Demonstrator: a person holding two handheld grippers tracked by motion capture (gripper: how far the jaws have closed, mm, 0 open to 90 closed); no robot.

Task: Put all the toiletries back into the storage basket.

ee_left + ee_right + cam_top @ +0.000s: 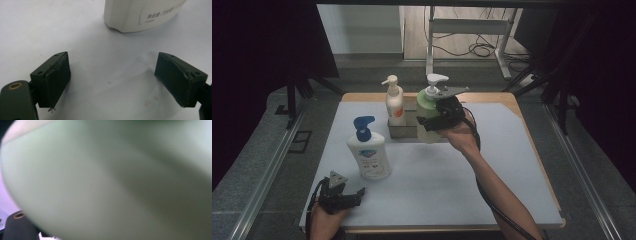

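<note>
White table mat [492, 190]: right gripper [432, 120] clasps green bottle [426, 102] beside metal box [404, 129]; left gripper [112, 80] gapes, holding nothing.

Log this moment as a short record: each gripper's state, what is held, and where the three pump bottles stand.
right gripper: shut on the green bottle, beside the metal box
left gripper: open, fingers apart over the white mat, nothing between them
blue-pump bottle: upright on the mat, just ahead of the left gripper
orange-label bottle: upright in the metal box
green bottle contact with the mat: cannot tell
</note>
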